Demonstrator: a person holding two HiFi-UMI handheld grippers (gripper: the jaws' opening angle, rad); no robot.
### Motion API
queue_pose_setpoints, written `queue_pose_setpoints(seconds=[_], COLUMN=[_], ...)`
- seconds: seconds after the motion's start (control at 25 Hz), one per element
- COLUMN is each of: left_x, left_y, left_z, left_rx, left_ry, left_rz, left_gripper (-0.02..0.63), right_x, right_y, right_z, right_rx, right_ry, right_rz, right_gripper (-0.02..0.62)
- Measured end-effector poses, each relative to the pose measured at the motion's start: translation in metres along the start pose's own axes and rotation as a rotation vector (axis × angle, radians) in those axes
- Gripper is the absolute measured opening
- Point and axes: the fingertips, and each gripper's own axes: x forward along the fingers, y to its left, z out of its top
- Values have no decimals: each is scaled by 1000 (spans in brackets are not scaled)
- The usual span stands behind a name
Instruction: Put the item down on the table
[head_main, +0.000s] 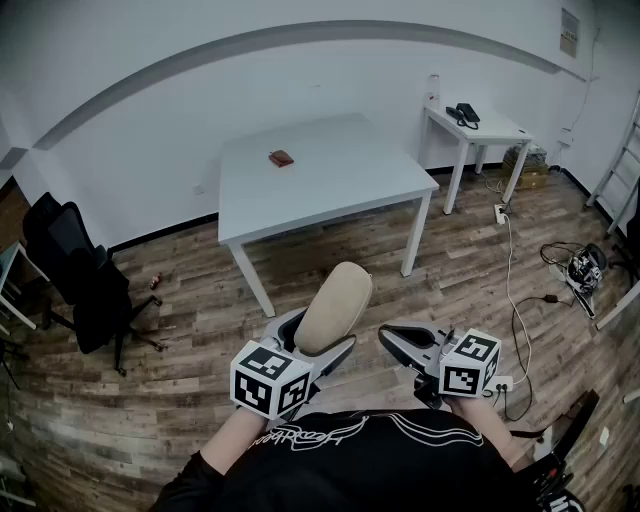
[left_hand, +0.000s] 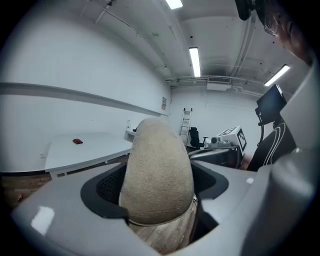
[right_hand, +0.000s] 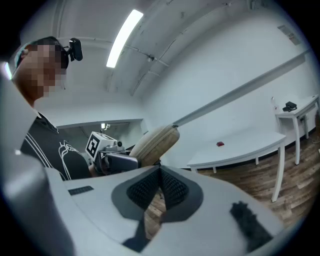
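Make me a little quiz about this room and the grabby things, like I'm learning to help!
1. What is the left gripper holding?
A) a beige fuzzy item
B) a banana
C) a blue cup

2. True or false: the right gripper has its jaws together with nothing between them.

3. Fill in the missing word: the small red thing lies on the big white ____.

Key: 1 is A. 2 is true. 3 is table.
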Motion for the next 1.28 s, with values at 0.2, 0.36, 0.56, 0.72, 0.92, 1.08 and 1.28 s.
queue_pose_setpoints(seconds=[0.2,0.36,0.56,0.72,0.92,1.08,1.28], left_x=[10,18,33,45,56,70,93], left_y=[7,12,17,19,32,57,114], left_z=[6,5,5,10,5,0,-7], left_rx=[22,3,22,30,32,14,-20], left_ry=[-11,-3,26,32,59,68,85], left_rz=[16,12,-10,-15,-17,-11,0], left_gripper=[393,393,393,393,393,393,393], right_x=[0,2,6,6,17,40,90], right_y=[-15,-20,-35,-50,-67,-91,-129], right_z=[4,10,5,11,11,10,14], right_rx=[-2,-2,13,20,32,54,59], right_ry=[-11,-15,-25,-31,-34,-14,21], right_rz=[0,2,-12,-16,-13,-6,10], right_gripper=[9,9,9,9,9,9,9])
